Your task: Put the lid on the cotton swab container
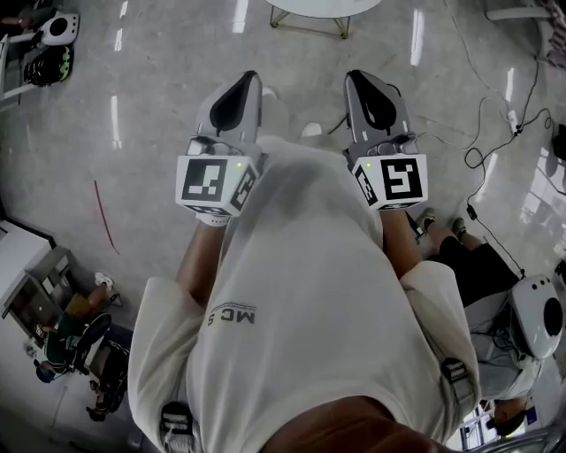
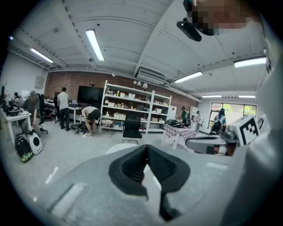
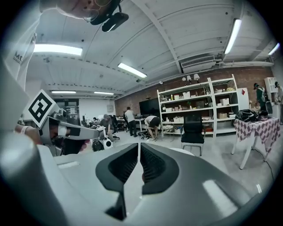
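Note:
No cotton swab container and no lid show in any view. In the head view my left gripper and right gripper are held side by side in front of the person's white shirt, above the floor. Both point forward into the room. The left gripper has its black pads together with nothing between them. The right gripper is likewise shut and empty. Each gripper view catches the other gripper at its edge: the right one and the left one.
A round white table stands just ahead on the shiny grey floor. Cables trail on the floor at the right. Further off are white shelves, a black chair, a checked-cloth table and several people.

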Tool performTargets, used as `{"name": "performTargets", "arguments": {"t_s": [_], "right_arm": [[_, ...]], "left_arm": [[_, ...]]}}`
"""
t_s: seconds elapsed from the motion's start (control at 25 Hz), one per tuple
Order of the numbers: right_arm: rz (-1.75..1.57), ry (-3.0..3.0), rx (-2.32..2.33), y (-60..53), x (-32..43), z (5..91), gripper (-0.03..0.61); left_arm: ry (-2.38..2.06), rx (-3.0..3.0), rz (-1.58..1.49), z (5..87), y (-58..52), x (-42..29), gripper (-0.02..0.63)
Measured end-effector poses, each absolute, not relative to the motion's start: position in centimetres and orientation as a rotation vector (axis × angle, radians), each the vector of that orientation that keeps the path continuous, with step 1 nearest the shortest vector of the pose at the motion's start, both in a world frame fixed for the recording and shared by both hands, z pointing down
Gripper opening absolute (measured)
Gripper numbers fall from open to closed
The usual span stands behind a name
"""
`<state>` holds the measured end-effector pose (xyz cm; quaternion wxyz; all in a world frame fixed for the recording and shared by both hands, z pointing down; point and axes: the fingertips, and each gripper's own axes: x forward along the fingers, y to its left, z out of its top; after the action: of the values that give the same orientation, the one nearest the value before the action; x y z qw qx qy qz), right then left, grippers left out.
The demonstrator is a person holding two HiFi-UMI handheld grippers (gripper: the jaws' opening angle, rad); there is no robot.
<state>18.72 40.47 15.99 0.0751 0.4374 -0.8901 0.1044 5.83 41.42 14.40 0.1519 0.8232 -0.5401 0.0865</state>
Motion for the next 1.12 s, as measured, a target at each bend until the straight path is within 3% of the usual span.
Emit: {"name": "performTargets", "arguments": {"t_s": [1.12], "right_arm": [[0.267, -2.498, 1.418, -1.2, 0.3, 18.3, 0.067]], "left_arm": [[-1.31, 2.353, 0.219, 18.5, -0.8, -10.2, 0.0]]}}
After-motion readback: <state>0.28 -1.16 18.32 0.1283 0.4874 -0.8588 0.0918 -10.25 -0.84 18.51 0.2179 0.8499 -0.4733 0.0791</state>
